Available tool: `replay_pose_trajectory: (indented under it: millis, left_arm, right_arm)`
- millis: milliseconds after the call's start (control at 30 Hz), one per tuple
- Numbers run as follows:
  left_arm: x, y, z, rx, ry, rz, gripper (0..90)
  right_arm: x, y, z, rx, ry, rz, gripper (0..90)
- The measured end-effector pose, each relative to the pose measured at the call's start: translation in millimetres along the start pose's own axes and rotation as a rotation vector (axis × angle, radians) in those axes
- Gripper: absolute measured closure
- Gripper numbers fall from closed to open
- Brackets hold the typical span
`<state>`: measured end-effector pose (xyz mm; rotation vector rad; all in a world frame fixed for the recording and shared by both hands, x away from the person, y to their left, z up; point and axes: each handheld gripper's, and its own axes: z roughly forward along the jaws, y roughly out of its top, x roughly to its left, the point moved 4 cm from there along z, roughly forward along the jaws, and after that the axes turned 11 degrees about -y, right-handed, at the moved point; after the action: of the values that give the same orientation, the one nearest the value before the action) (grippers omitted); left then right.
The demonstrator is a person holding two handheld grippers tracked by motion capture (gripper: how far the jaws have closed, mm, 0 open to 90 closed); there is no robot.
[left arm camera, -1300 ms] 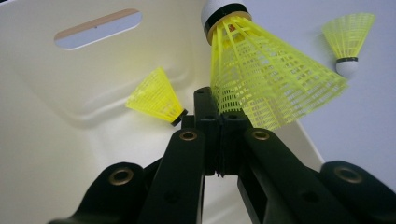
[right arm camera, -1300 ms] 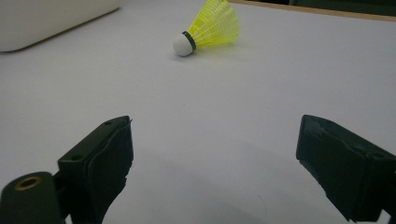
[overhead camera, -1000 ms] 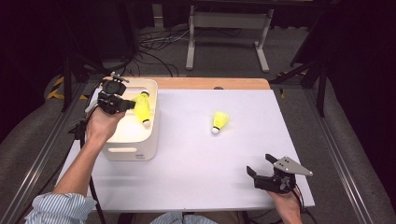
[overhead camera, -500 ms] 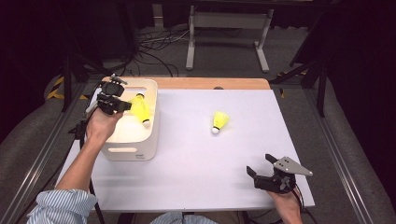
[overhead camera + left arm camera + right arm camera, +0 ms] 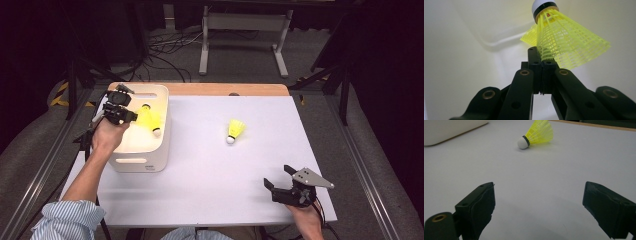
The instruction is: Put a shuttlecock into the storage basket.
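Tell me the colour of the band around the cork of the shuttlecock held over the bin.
Black, between white cork and yellow skirt of the shuttlecock; clearest in the left gripper view.

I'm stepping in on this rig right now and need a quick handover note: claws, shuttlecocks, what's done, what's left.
Left claw: shut on the skirt of a yellow shuttlecock, held inside the white bin, not yet released.
Right claw: open, empty, low at the table's near right edge.
Second shuttlecock: lying on the table, mid-right.
Another yellow skirt shows behind the held one in the bin.
Left: release, then probably bin the table one.
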<state>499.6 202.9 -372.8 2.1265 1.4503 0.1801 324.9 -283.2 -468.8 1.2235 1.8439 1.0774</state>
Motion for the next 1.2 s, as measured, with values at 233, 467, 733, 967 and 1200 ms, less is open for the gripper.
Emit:
replay_pose_trajectory:
  millis: [233,467,733,967,1200]
  left_arm:
    - [6.7,-2.5,6.8,0.028,0.019,-0.025,89.4]
    - [9.2,-2.3,10.4,0.053,0.034,-0.033,89.4]
    - [11.4,-3.1,13.7,0.079,0.055,-0.047,89.2]
    - [11.5,-3.8,16.3,0.097,0.060,-0.045,88.4]
    - [10.3,-4.0,16.5,0.098,0.054,-0.033,74.8]
  right_arm:
    - [-0.1,-0.2,0.4,0.002,0.000,-0.001,11.2]
    - [0.1,-0.4,0.6,0.004,0.001,-0.003,11.2]
    - [0.1,-0.3,0.4,0.003,0.002,-0.003,11.2]
    - [0.0,-0.2,0.4,0.003,0.002,-0.001,11.1]
    - [-0.3,-0.4,0.7,0.006,0.000,0.000,10.9]
